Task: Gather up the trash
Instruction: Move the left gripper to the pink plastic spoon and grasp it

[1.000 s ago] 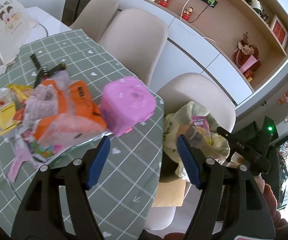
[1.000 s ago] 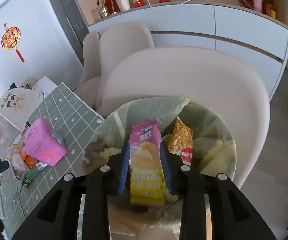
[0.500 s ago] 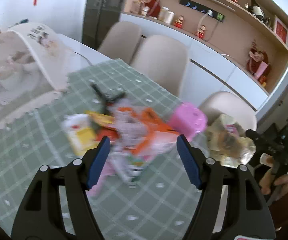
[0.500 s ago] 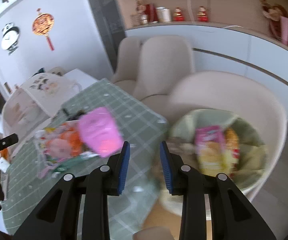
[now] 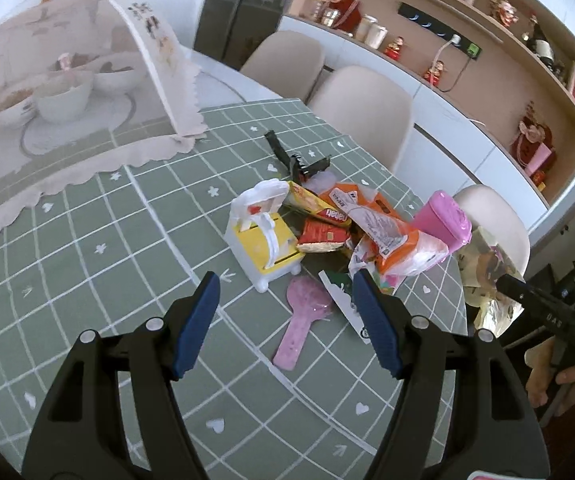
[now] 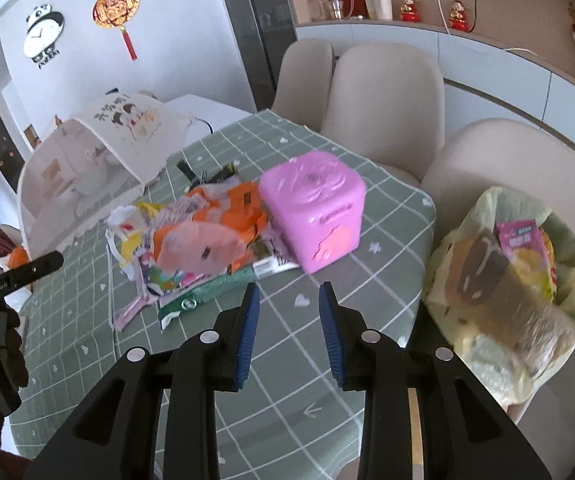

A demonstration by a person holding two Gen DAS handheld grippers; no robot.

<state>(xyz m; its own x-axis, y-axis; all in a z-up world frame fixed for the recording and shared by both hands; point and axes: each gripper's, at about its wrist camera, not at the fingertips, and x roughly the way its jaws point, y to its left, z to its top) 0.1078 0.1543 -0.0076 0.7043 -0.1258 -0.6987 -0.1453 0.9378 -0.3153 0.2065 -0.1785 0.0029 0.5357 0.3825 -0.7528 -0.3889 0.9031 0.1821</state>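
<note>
A heap of snack wrappers [image 5: 367, 224] [image 6: 203, 236] lies on the green checked tablecloth [image 5: 107, 248], with a white and yellow toy box [image 5: 263, 236], a pink spoon [image 5: 303, 320] and a pink cube box [image 5: 441, 222] [image 6: 315, 216]. My left gripper [image 5: 287, 300] hangs open above the cloth just short of the heap, nothing between its fingers. My right gripper [image 6: 289, 312] is open and empty over the table's corner, near the pink cube box. A yellowish trash bag [image 6: 515, 280] [image 5: 483, 276] on a chair holds a pink snack packet [image 6: 523, 240].
A mesh food cover [image 5: 67, 80] over bowls takes the table's far left. Black clips [image 5: 295, 160] lie behind the heap. Beige chairs [image 6: 387, 92] line the far side, with a white sideboard behind. A person's hand [image 5: 551, 376] holds the other gripper at right.
The right gripper let go of the pink snack packet, which lies in the bag, and swung left over the table. The left gripper moved from the bag side to face the heap.
</note>
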